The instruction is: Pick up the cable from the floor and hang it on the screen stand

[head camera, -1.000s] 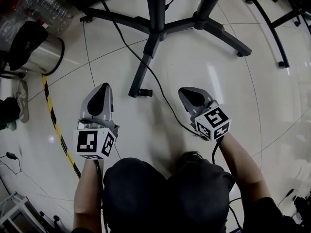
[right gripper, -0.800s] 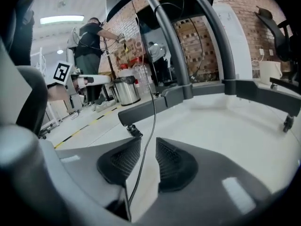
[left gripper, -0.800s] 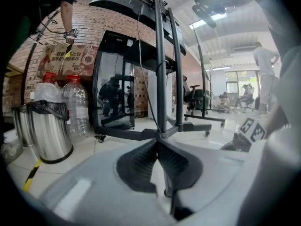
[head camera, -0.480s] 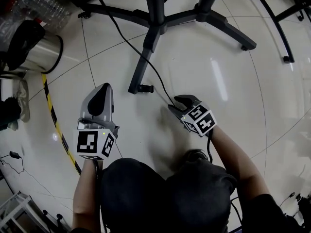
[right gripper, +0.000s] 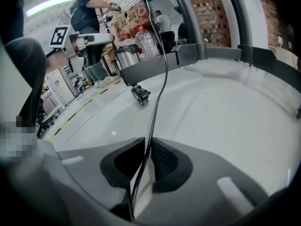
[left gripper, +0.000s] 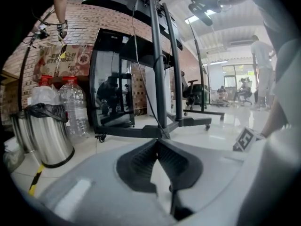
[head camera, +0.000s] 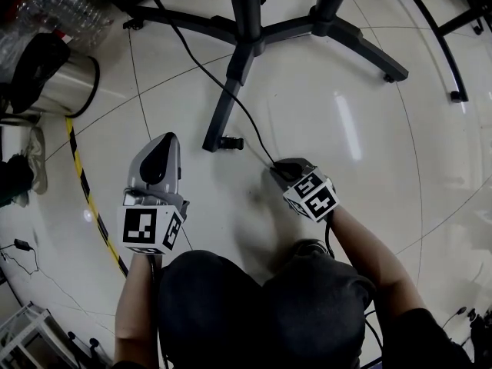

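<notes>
A thin black cable (head camera: 254, 135) lies on the pale tiled floor, running from the screen stand's (head camera: 247, 14) base toward me. My right gripper (head camera: 280, 166) is down at the floor over it. In the right gripper view the cable (right gripper: 160, 84) passes straight between the jaws, which are closing, and the pad tips of my right gripper (right gripper: 146, 142) pinch it. My left gripper (head camera: 164, 141) hovers to the left, away from the cable. In its own view the left gripper (left gripper: 158, 142) has its tips together with nothing between them, and the stand (left gripper: 157, 79) rises ahead.
A steel bin with a black liner (head camera: 65, 83) and water bottles (head camera: 73, 6) stand at the far left. Yellow-black tape (head camera: 84, 191) crosses the floor on the left. The stand's leg ends in a caster (head camera: 229, 142) close to my right gripper. Another stand's legs (head camera: 430, 37) lie at the right.
My right gripper has dropped and moved left to the cable near the caster, and its jaws have come in around it. The left gripper has stayed still.
</notes>
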Tool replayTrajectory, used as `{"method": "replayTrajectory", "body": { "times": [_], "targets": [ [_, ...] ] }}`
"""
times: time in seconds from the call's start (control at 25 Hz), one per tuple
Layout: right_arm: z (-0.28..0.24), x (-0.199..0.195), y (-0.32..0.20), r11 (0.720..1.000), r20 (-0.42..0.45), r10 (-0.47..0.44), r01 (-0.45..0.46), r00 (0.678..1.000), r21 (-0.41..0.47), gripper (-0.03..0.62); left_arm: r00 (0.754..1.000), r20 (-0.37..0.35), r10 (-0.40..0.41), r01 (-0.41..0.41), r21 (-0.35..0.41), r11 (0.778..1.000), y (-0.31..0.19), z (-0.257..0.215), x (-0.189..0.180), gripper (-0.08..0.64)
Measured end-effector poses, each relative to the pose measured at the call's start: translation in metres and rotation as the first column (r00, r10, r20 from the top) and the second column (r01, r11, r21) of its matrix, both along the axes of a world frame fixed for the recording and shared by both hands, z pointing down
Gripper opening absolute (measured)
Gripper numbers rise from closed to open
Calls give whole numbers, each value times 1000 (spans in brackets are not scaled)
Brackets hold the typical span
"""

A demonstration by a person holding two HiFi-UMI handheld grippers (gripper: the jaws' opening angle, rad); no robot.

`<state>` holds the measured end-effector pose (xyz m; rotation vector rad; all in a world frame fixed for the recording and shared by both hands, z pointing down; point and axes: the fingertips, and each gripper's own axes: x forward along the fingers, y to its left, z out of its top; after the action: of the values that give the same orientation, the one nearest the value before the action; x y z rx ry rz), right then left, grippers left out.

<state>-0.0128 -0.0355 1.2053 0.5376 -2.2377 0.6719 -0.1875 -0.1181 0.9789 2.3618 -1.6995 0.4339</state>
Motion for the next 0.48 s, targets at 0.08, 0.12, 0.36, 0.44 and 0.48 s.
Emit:
{"method": "replayTrajectory", "body": {
  "times": [0.08, 0.12, 0.36, 0.44, 0.48],
  "targets": [
    [-2, -1, 2, 1000, 17, 0, 0, 1000, -12, 35, 1000, -6, 3, -3, 10, 1000, -1, -4, 2, 6],
    [-3, -1, 2, 1000, 22, -1, 1, 1000, -14, 34, 1000, -7, 4, -4, 13, 1000, -1, -6, 4, 6],
    [-24, -1, -12, 1000, 58, 30, -31, 998, 6, 26, 1000, -15, -5, 5, 13, 1000, -1, -9, 4, 6],
    [-38, -2, -20, 999, 83, 34, -37, 996, 30, 26, 999, -27, -24, 25, 21, 999, -3, -14, 1, 6],
    [-45, -3, -25, 998, 99, 37, -41, 994, 39, 26, 999, -32, -32, 33, 32, 999, -4, -19, 0, 6]
  ]
}}
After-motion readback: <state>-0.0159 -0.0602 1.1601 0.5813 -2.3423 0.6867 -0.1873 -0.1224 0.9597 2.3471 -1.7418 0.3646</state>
